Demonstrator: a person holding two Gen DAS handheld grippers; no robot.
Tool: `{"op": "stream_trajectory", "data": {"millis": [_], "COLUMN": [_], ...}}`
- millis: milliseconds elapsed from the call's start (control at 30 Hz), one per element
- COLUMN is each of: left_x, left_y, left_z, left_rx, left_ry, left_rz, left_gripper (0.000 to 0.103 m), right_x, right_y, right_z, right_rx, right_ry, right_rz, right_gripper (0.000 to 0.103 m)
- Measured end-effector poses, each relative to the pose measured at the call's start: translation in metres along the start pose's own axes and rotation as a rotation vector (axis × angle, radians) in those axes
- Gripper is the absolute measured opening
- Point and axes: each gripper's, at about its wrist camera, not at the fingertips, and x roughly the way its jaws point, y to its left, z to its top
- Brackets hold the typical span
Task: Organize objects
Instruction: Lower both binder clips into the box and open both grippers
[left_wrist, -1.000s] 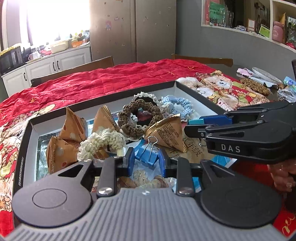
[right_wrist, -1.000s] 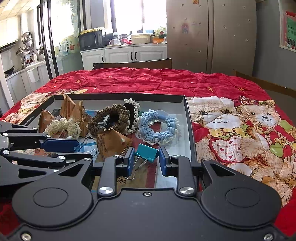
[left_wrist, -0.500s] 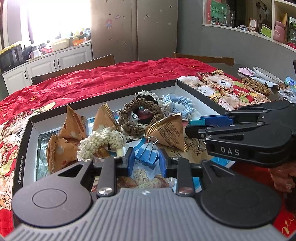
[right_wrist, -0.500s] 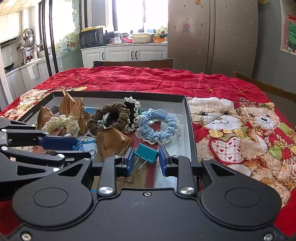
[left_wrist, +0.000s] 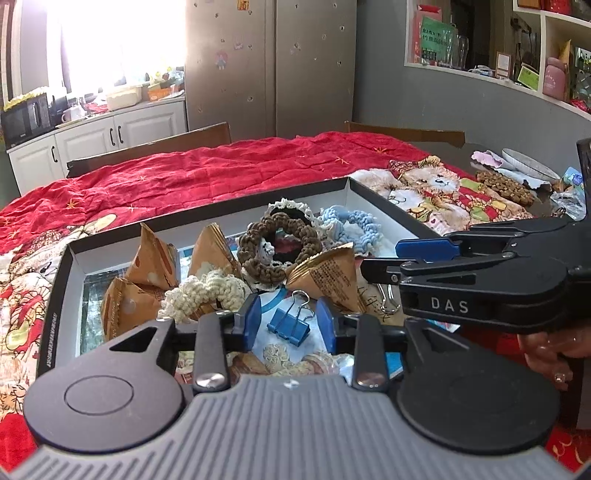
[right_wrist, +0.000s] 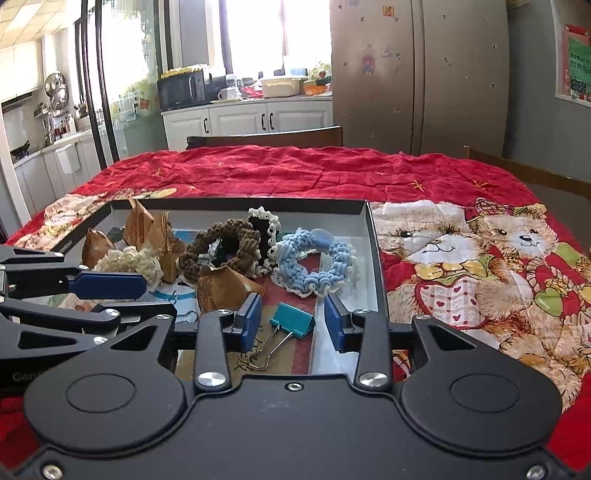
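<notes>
Both pairs of jaws have just been opening and now stand wider than a second ago, each with a clip between its pads but untouched. Left gripper: open around the blue binder clip, which lies in the tray. Right gripper: open around the teal binder clip, near the tray's right wall. To grip well, each should probably centre on the clip's body, not its wire handles, before closing.

Blown-out window glare — fisheye-warped edges
</notes>
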Motion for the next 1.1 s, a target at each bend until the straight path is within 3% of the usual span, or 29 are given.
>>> {"op": "stream_trajectory", "data": {"millis": [400, 633, 1100], "left_x": [-0.029, -0.043, -0.085], "left_y": [0.008, 0.015, 0.026], "left_z": [0.000, -0.002, -0.014], "left_rx": [-0.052, -0.087, -0.147], "left_ry": [-0.036, -0.050, -0.075], "left_rz": [0.024, 0.055, 0.094], "left_gripper": [0.065, 0.066, 0.079], "right_x": [-0.024, -0.043, -0.098], "right_y": [0.008, 0.020, 0.036], "right_z": [0.006, 0.008, 0.011], "right_rx": [-0.008, -0.036, -0.031], "right_ry": [-0.052, -0.089, -0.118], "right_rz": [0.037, 0.036, 0.021], "right_gripper": [0.038, 0.039, 0.048]}}
